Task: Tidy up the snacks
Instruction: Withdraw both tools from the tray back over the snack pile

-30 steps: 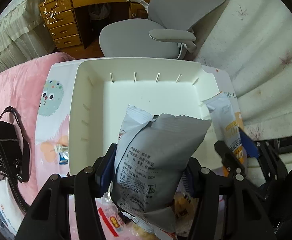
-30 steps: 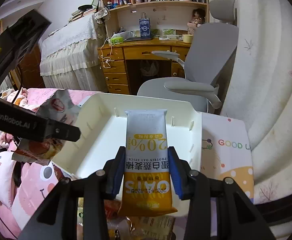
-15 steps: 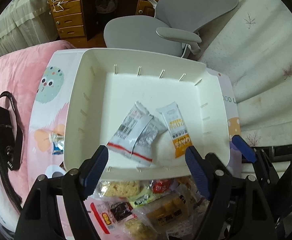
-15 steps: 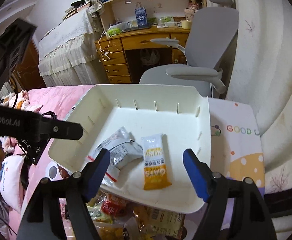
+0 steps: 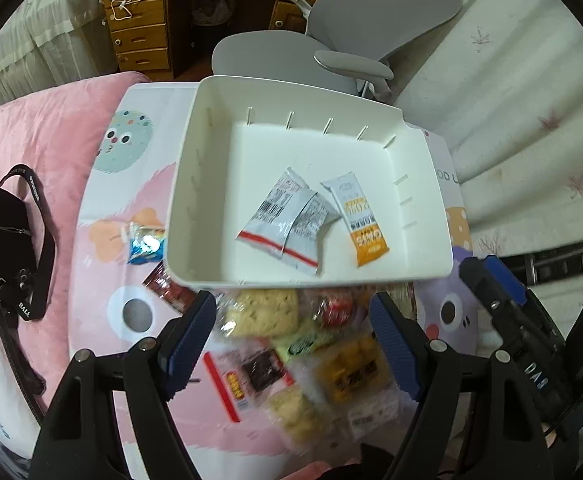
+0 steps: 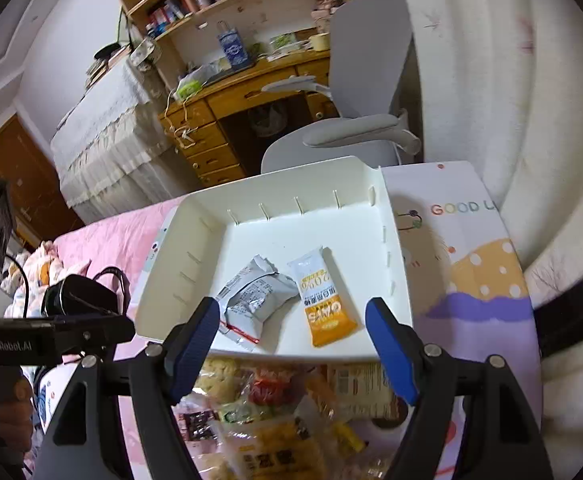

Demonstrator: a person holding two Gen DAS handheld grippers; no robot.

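A white storage bin (image 5: 195, 168) (image 6: 395, 280) sits on a cartoon mat. Inside lie a grey snack bag (image 5: 287, 220) (image 6: 255, 296) and a white-orange oat bar (image 5: 361, 220) (image 6: 325, 300). A pile of wrapped snacks (image 5: 299, 344) (image 6: 275, 412) lies on the mat in front of the bin. My left gripper (image 5: 293, 344) is open and empty above the pile. My right gripper (image 6: 291, 344) is open and empty over the bin's near rim. The right gripper also shows at the right edge of the left wrist view (image 5: 503, 292).
A blue snack packet (image 5: 143, 242) and a dark red one (image 5: 169, 290) lie on the mat left of the bin. A black bag (image 5: 3, 240) lies on the pink bedding. A grey office chair (image 5: 331, 32) and a wooden desk (image 6: 251, 96) stand beyond the bin.
Both grippers opened and let go: the grey bag and the oat bar now lie in the bin. Both grippers have pulled back toward the snack pile.
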